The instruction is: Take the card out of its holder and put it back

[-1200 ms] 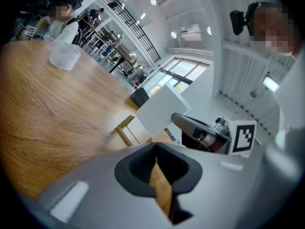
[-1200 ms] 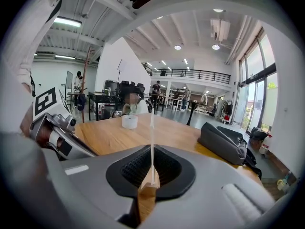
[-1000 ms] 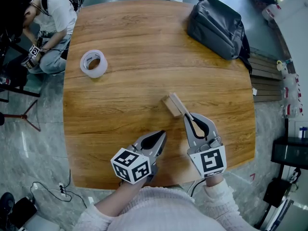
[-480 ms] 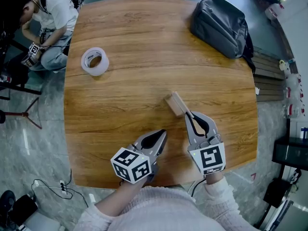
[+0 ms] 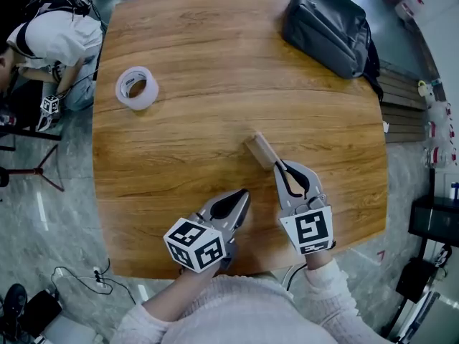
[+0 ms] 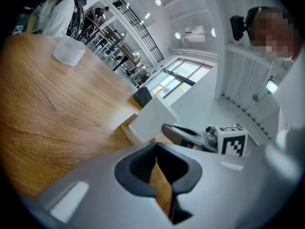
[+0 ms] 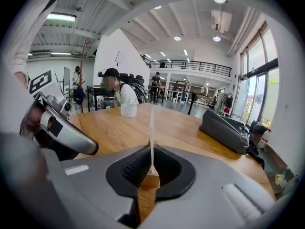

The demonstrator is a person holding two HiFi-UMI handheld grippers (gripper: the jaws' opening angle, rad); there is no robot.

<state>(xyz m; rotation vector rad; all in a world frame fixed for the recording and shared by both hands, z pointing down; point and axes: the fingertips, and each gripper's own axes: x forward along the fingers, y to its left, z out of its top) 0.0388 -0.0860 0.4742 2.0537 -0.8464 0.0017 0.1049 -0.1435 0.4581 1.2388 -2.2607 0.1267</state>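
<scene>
— What is the biggest thing there?
— The wooden counter [image 5: 215, 63], rounded at its corners, fills most of the head view. Off its far left corner a person [image 5: 50, 41] in a white top crouches on the floor.
— And on the counter?
— A grey backpack [image 5: 326, 27] lies at the far right corner.
— The grippers?
— Both are at the near edge, each with a marker cube at its back. The left hand-held gripper [image 5: 242, 194] is clenched on nothing; only bare wood shows through the gap behind its tips. The right hand-held gripper [image 5: 279, 166] is just beside it, reaching further in, and it is clamped on the smallest thing here.
— Anything else first?
— A roll of clear tape [image 5: 136, 88] lies flat near the left side, well apart from everything else.
— So where is the card?
— Near the middle. A small wooden holder [image 5: 257, 149] sits just ahead of the right jaws. The thin white card [image 7: 151, 128] stands upright in its slot, edge-on in the right gripper view, and the right jaws grasp its near edge.
</scene>
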